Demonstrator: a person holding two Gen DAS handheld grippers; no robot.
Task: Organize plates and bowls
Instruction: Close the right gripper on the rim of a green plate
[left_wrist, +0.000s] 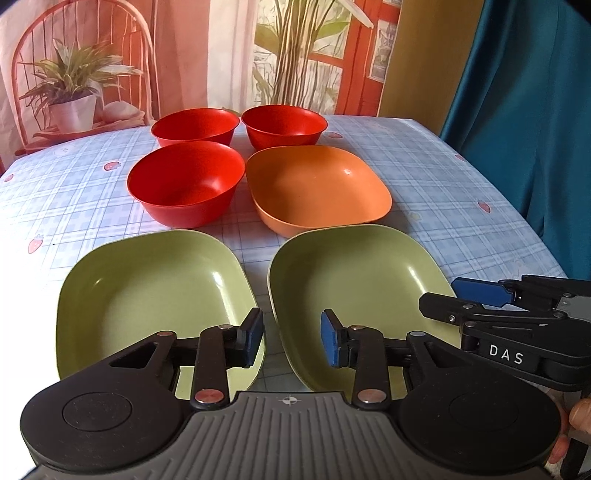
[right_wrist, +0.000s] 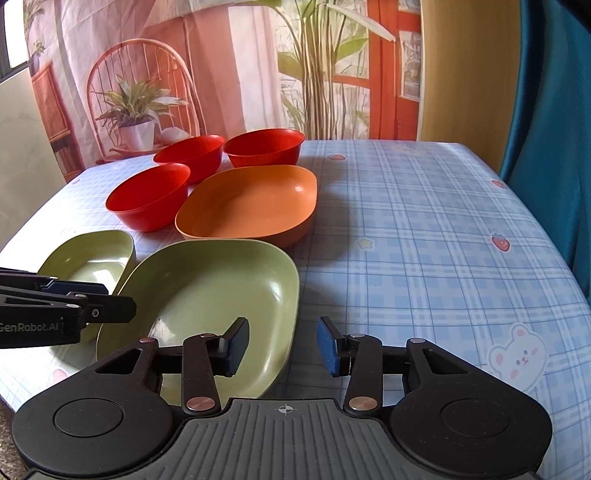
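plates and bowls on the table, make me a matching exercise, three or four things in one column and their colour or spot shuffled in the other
Things:
1. round bowls
2. plate beside the nearest round bowl
3. two nearest plates
4. tablecloth

Colour or pattern:
A. green
B. blue check with strawberries
C. red
D. orange

Pairs: 1-C, 2-D, 3-A, 4-B

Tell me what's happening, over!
Left hand-held gripper and right hand-held gripper open, empty. Green plates, orange plate, red bowls unstacked. Nothing blocking.
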